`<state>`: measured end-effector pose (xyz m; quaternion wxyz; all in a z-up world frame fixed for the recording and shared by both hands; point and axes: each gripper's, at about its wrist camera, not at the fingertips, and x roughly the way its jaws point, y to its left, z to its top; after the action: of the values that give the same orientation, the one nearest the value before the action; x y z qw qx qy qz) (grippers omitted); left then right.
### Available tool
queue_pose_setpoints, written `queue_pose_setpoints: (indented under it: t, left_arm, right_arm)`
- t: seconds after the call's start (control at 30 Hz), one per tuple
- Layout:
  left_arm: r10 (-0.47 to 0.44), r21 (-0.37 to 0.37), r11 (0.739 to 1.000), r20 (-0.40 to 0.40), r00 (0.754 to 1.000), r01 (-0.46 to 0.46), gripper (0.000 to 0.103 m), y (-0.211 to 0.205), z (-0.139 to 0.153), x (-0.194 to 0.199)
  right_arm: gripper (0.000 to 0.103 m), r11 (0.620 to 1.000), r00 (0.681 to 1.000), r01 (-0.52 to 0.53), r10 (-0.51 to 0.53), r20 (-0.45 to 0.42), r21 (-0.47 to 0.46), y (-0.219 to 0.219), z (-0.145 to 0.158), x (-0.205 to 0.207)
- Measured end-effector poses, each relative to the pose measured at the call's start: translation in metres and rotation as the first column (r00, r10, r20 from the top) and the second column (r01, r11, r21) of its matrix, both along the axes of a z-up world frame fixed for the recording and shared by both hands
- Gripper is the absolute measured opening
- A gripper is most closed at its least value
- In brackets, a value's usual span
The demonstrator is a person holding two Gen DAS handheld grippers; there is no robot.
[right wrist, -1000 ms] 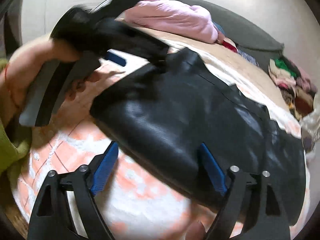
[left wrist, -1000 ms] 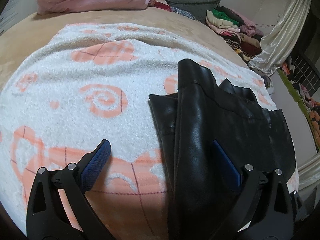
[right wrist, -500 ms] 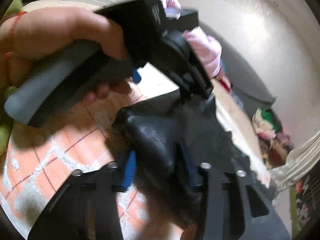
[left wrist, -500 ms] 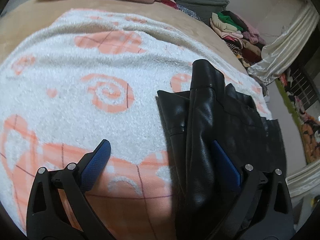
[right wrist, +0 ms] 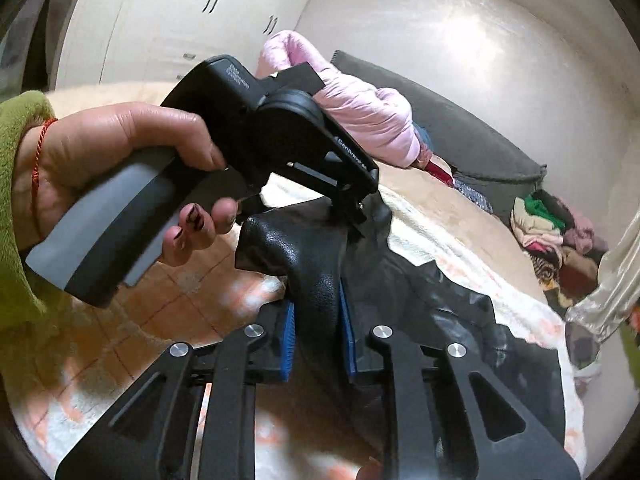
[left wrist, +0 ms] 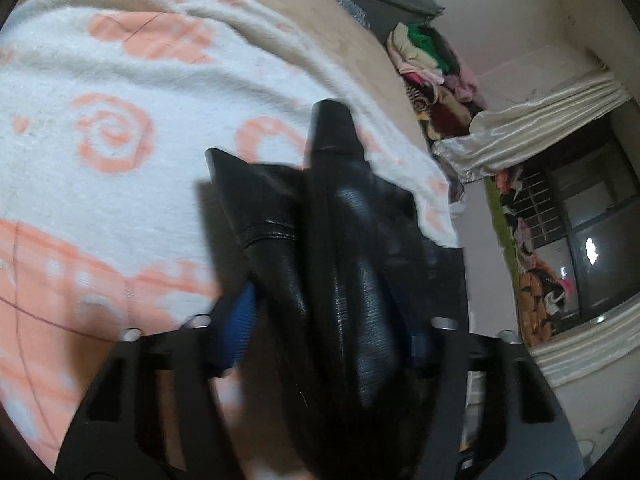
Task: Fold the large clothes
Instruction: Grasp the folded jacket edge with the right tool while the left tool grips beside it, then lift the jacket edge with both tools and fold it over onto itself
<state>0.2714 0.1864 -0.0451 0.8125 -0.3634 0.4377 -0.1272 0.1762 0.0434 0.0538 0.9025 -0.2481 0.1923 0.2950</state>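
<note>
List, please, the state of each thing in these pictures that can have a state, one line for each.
Black jacket: bunched, partly lifted off the blanket, held by both grippers.
Right gripper: shut on the jacket.
Left gripper: closed on the jacket.
Blanket: spread flat over the bed.
Pink quilt: rolled up at the far end.
Clothes pile: heaped, not folded neatly.
Curtain: bunched, hanging aside.

Home bedroom, blanket-covered bed [left wrist: 120, 200], wardrobe doors [right wrist: 160, 20], curtained window [left wrist: 592, 240], clothes pile [left wrist: 432, 64]
</note>
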Motion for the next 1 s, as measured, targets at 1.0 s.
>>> queue_pose_setpoints:
  t: [1.0]
  left_arm:
    - [-0.325, 0.384, 0.894, 0.206, 0.923, 0.229, 0.063, -0.309, 0.104, 0.055]
  right_arm:
    - [0.011, 0.619, 0.749, 0.619, -0.278, -0.602, 0.483, -0.347, -0.016, 0.049]
